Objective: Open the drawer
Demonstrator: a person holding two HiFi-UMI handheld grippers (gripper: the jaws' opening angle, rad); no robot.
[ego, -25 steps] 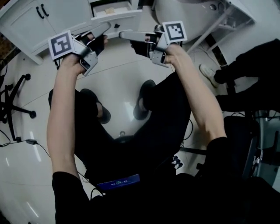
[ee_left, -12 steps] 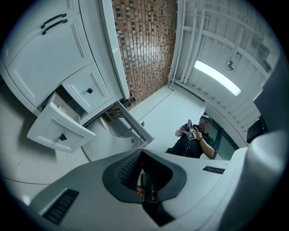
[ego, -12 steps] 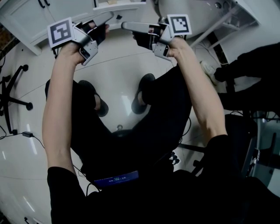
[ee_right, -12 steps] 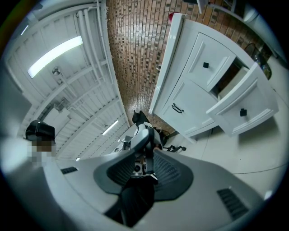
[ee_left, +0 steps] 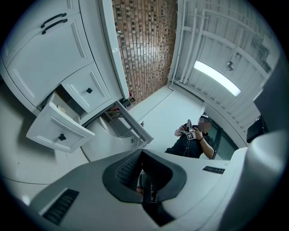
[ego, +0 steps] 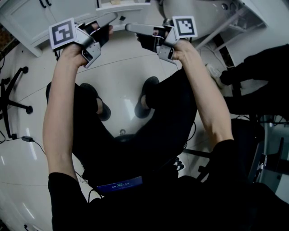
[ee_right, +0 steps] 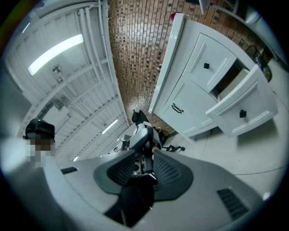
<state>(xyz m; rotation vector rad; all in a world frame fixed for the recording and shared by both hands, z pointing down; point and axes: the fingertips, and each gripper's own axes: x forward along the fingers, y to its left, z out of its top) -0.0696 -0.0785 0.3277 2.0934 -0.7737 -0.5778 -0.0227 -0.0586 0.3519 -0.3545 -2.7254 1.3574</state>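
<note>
The white cabinet's lower drawer [ee_left: 56,131] stands pulled out, its black knob facing me; in the right gripper view the same drawer [ee_right: 244,110] juts out at the right. The drawer above it [ee_left: 88,90] is closed. In the head view only the drawer's edge [ego: 122,5] shows at the top. Both grippers hover just in front of it, tips pointing toward each other. My left gripper [ego: 115,18] [ee_left: 141,153] is shut with nothing between its pads. My right gripper [ego: 128,27] [ee_right: 145,155] is shut and empty too. Neither touches the drawer.
A desk chair's base [ego: 13,103] stands at the left, with a cable and adapter [ego: 28,139] on the floor. A round white tub [ego: 203,18] is at the top right. Another person's legs and shoe [ego: 216,74] are at the right. My own legs are below.
The head view shifted a little early on, so the cabinet and drawer sit higher in the frame. Both grippers have stayed in place, shut.
</note>
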